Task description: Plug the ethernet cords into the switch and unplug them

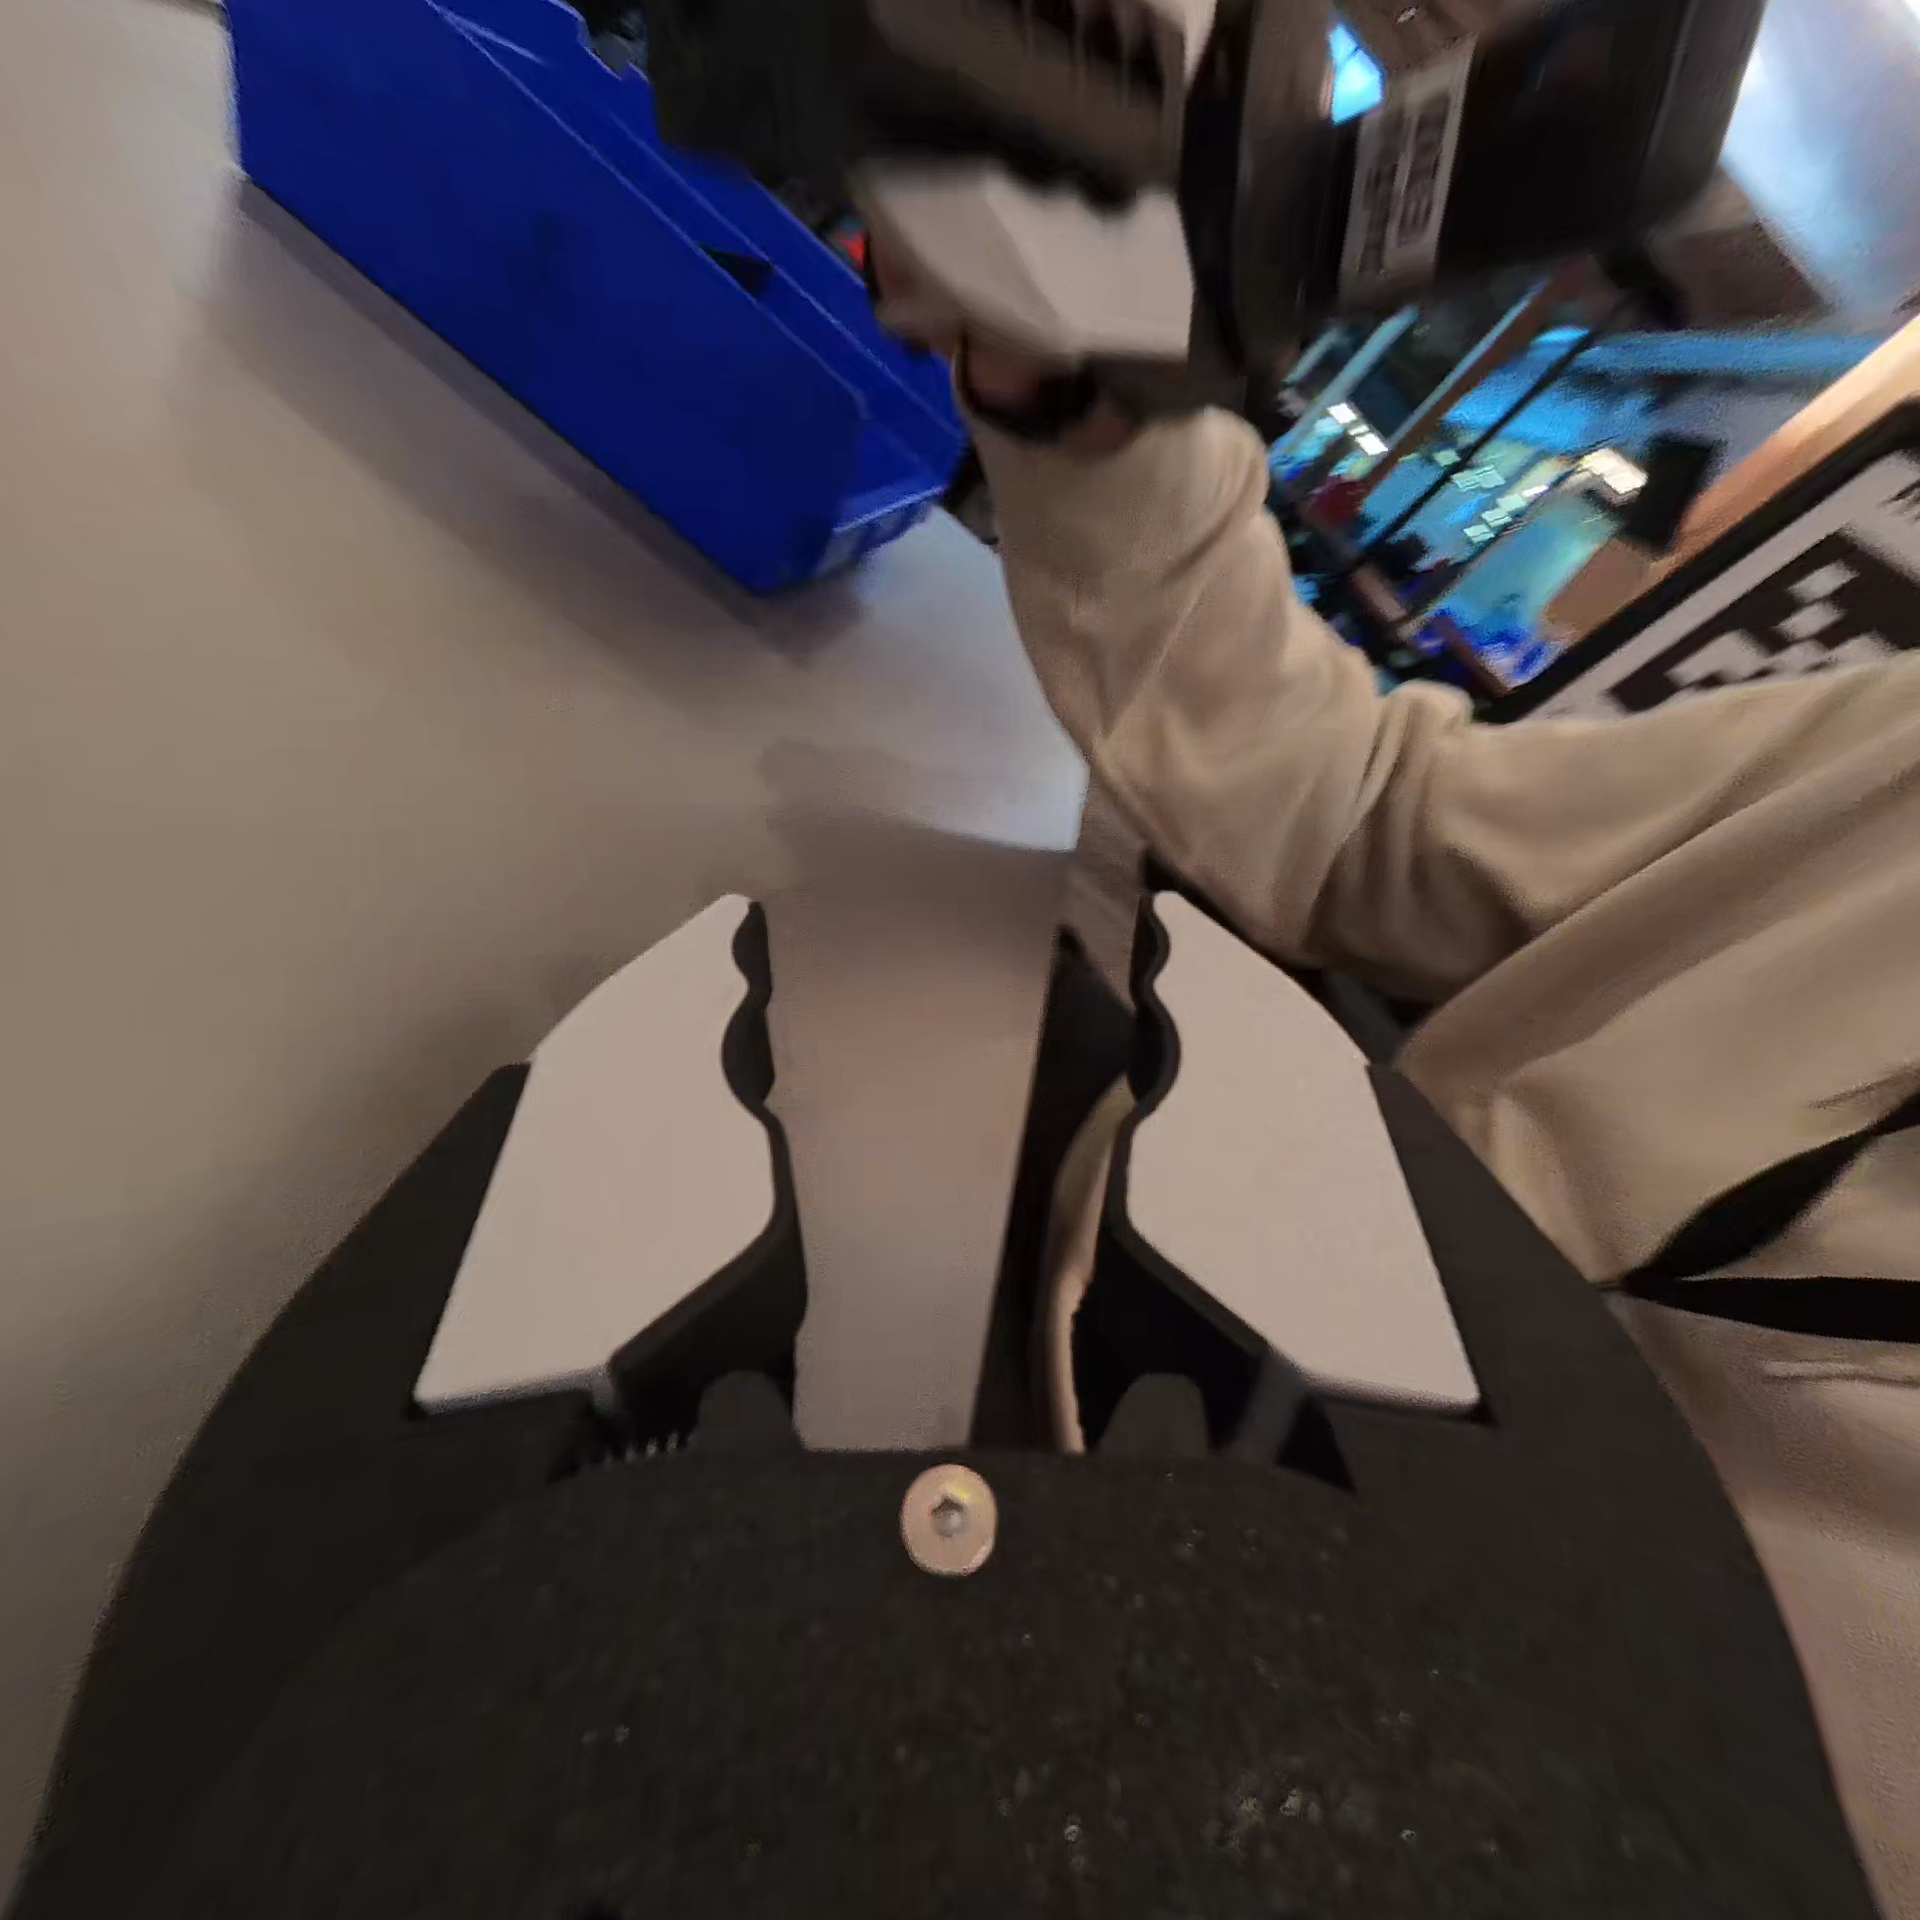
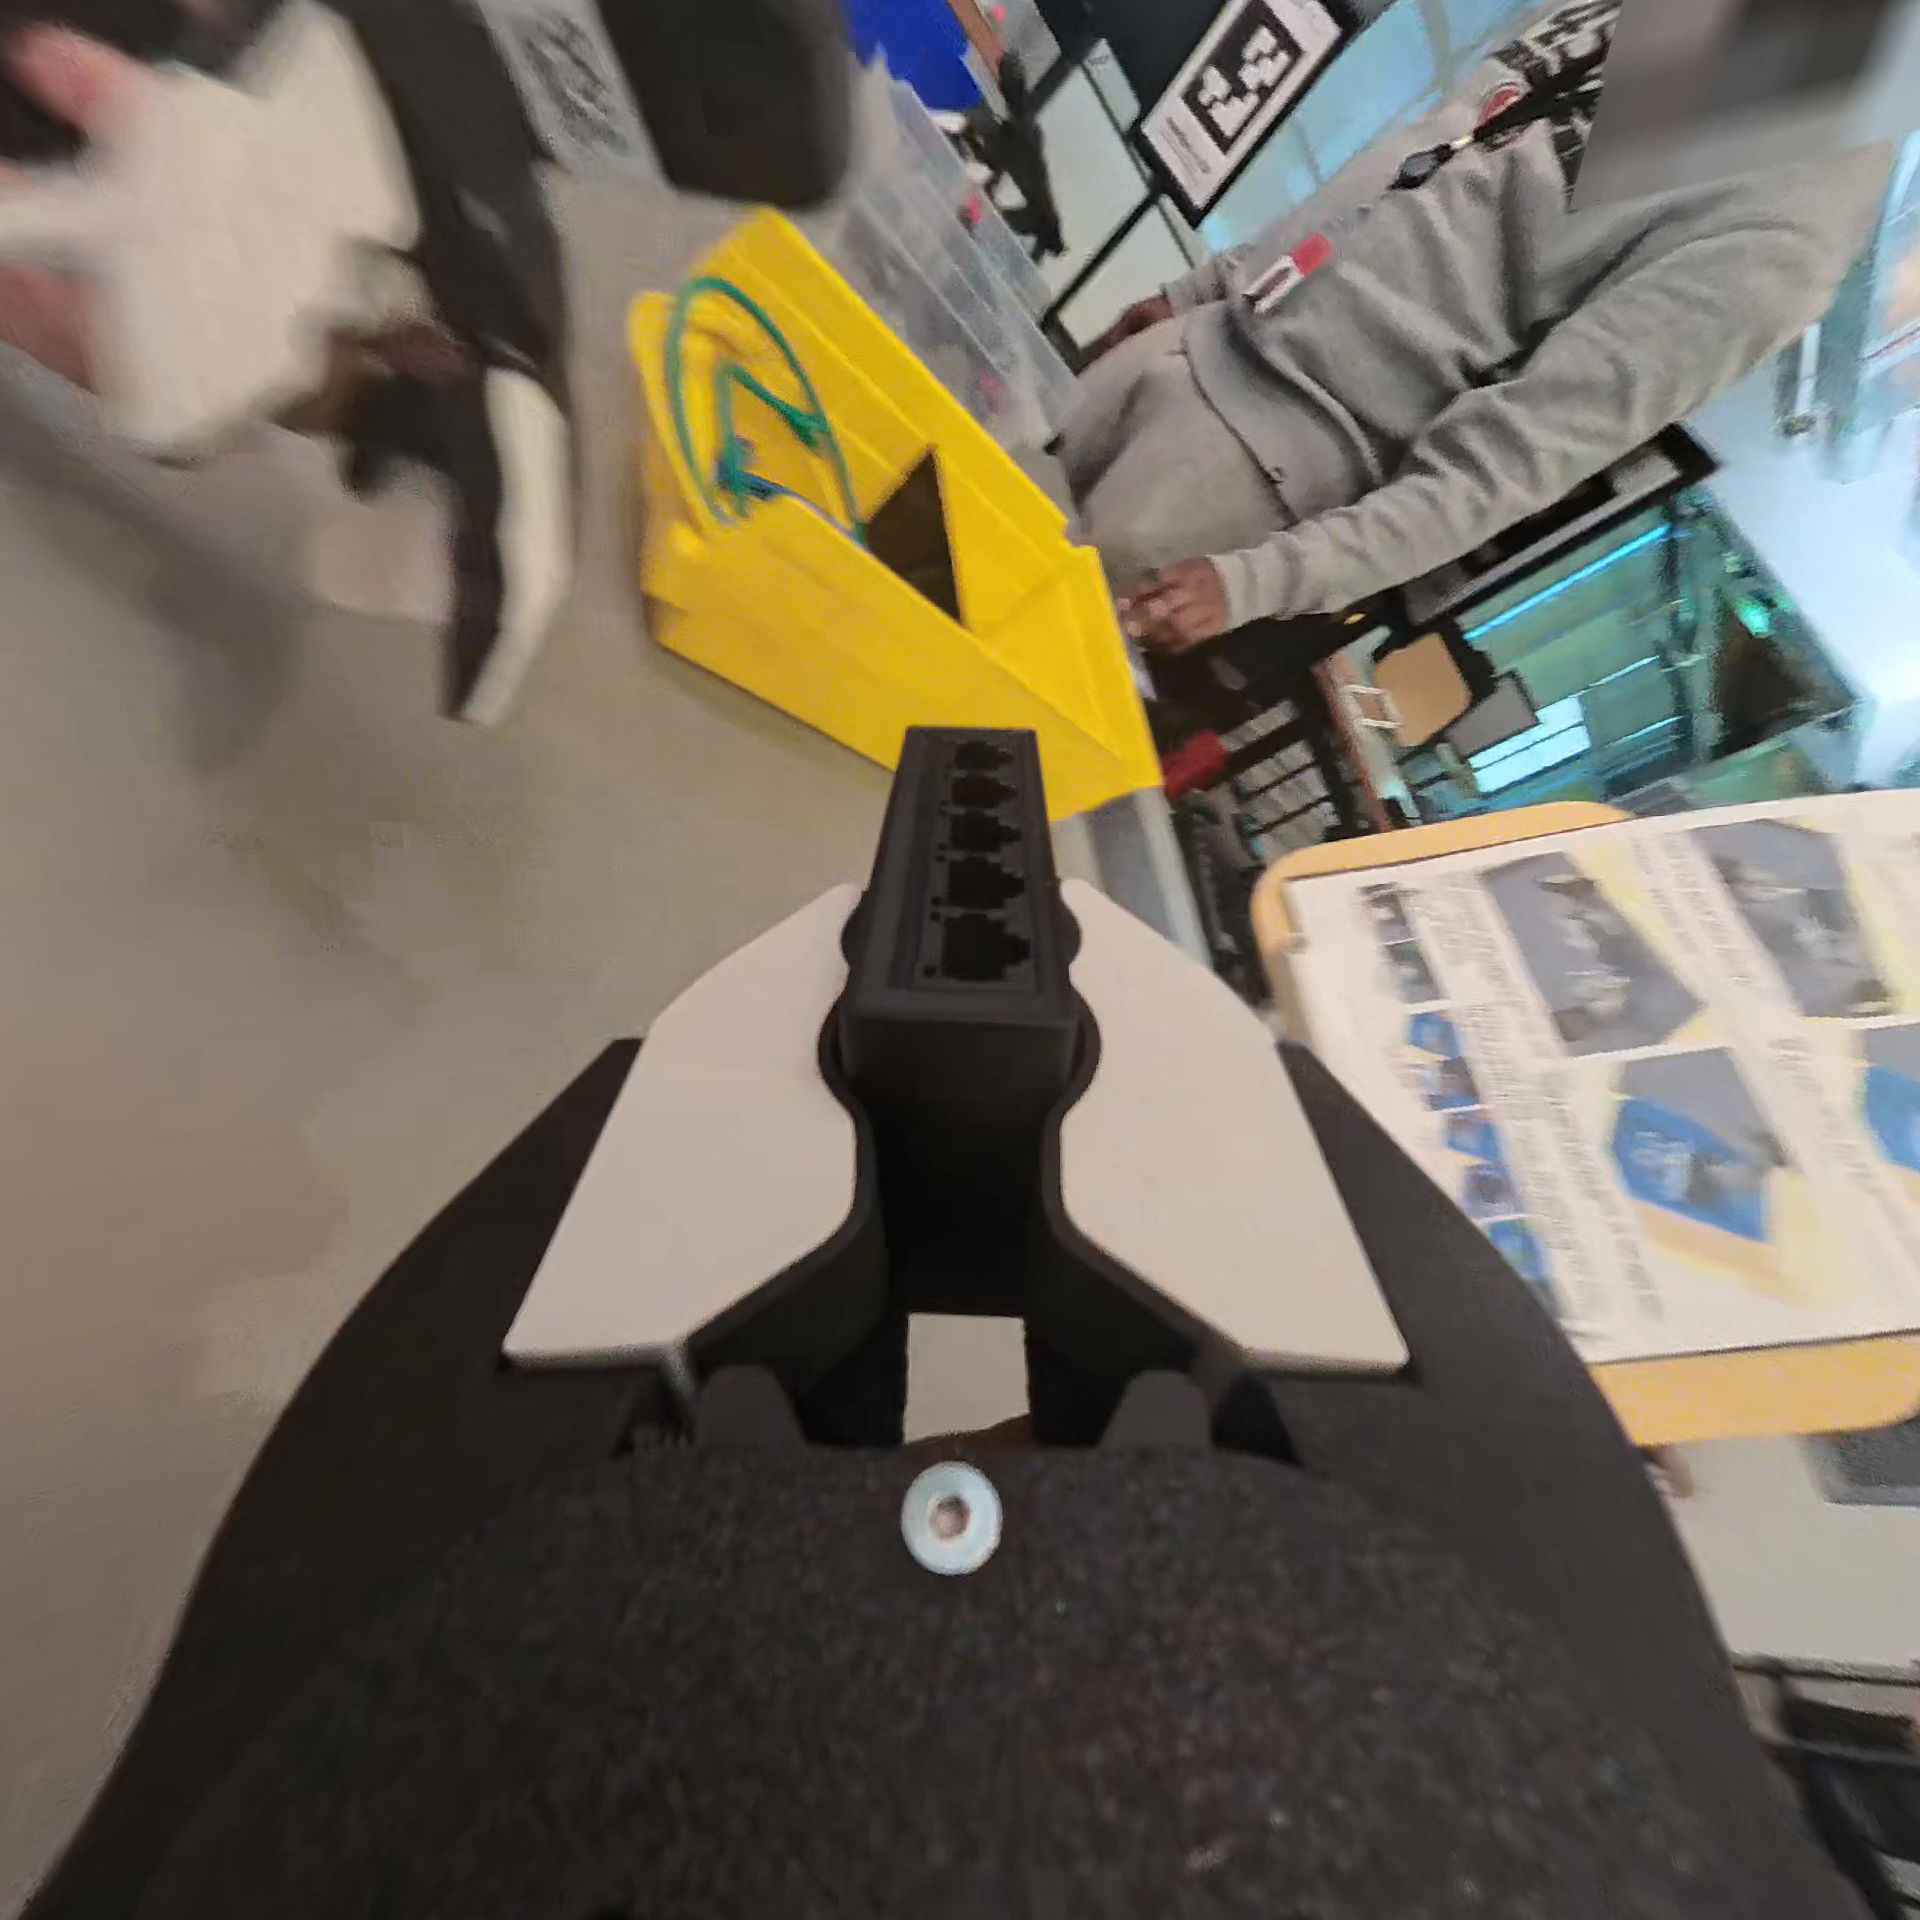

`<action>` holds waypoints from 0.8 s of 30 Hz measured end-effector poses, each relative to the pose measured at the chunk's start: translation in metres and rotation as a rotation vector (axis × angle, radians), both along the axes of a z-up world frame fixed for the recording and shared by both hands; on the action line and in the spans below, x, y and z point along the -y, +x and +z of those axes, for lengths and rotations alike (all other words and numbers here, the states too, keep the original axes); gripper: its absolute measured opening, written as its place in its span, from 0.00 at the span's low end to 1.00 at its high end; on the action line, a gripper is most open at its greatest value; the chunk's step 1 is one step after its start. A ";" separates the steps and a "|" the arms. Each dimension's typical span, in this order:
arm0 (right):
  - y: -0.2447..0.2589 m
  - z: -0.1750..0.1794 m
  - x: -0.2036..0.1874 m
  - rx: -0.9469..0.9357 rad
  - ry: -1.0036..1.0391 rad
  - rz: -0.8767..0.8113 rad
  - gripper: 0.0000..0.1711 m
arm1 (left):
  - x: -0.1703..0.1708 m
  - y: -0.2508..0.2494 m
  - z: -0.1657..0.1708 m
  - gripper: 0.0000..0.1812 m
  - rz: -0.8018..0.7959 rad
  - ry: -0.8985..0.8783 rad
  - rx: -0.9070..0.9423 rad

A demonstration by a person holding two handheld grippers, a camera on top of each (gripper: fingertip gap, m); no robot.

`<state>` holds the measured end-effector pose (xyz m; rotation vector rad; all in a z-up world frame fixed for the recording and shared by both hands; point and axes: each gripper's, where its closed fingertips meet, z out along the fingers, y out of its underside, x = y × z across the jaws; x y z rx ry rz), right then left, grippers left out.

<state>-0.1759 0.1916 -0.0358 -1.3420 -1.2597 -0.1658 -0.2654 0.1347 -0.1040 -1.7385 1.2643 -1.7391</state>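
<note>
Pinching the black plastic ethernet switch (image 2: 961,935) endwise, your right gripper (image 2: 961,914) shows its row of empty ports facing the camera. Your left gripper (image 1: 951,935) hangs spread over the grey tabletop (image 1: 312,779). Green cords (image 2: 748,416) lie in the yellow plastic bin (image 2: 883,644); the blue plastic bin's (image 1: 582,312) contents are unclear.

Looks like a lab or workshop. Parts bins sitting on a grey bench: blue bin (image 1: 582,312), yellow bin (image 2: 883,623) holding loose wires (image 2: 748,405). Fiducial marker boards (image 2: 1236,99) standing behind; shelving showing beyond.
</note>
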 end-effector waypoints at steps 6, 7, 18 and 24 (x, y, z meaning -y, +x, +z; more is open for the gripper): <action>0.002 0.049 -0.087 0.016 0.205 -0.013 0.18 | -0.005 -0.002 0.007 0.37 0.120 0.254 0.036; -0.001 0.051 -0.103 -0.004 0.241 -0.013 0.18 | -0.005 -0.001 0.006 0.37 0.122 0.279 0.030; 0.010 -0.053 -0.163 -0.159 0.325 -0.119 0.18 | -0.017 -0.002 -0.006 0.34 0.162 0.319 0.017; 0.012 -0.091 -0.107 0.120 0.406 -0.046 0.18 | -0.051 -0.023 -0.028 0.38 0.279 0.485 -0.113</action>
